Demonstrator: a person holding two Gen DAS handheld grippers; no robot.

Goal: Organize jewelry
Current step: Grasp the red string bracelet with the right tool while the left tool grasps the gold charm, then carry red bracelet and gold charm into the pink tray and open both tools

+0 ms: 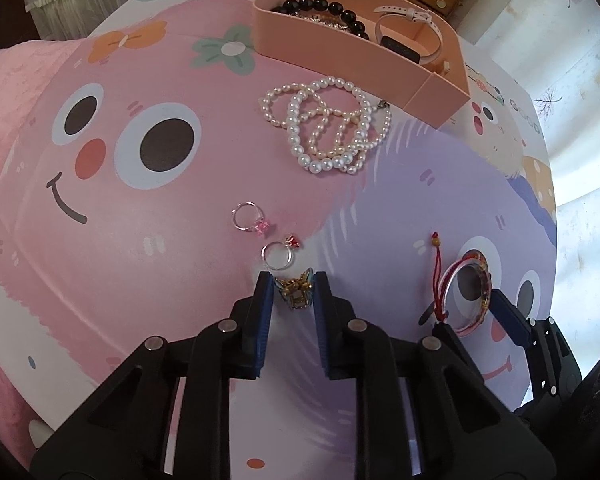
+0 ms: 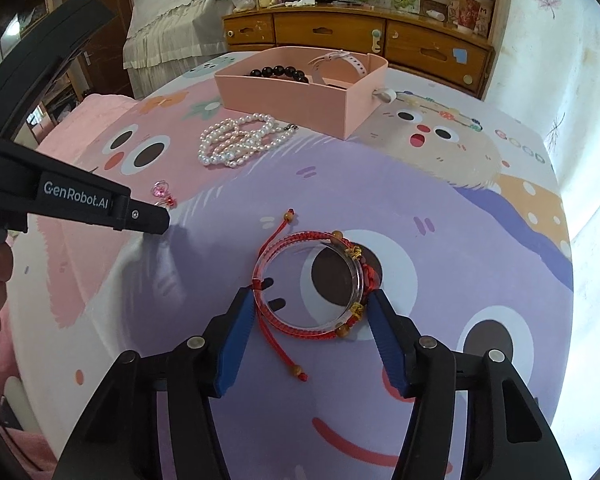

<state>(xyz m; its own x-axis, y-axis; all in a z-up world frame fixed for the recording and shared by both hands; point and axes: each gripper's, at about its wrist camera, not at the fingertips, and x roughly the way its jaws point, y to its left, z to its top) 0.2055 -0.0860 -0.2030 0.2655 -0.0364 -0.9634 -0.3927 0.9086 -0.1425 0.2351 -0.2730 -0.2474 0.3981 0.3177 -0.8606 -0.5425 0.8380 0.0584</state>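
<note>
My left gripper [image 1: 294, 286] is closed around a gold and teal ring [image 1: 296, 294] on the table, pads touching its sides. A ring with a red stone [image 1: 279, 254] and a ring with a pink stone [image 1: 252, 219] lie just beyond it. My right gripper [image 2: 310, 300] has its pads against both sides of a clear bangle wound with a red cord bracelet [image 2: 312, 284]; the bangle also shows in the left wrist view [image 1: 470, 294]. A pile of pearl strands [image 1: 328, 126] lies before the pink box [image 1: 440, 92], which holds black beads [image 1: 324, 6] and a white watch [image 1: 410, 36].
A cartoon-print cloth [image 2: 440, 200] covers the table. A wooden dresser [image 2: 356, 36] and a bed [image 2: 172, 12] stand behind. The left gripper's body [image 2: 76, 196] reaches in from the left of the right wrist view.
</note>
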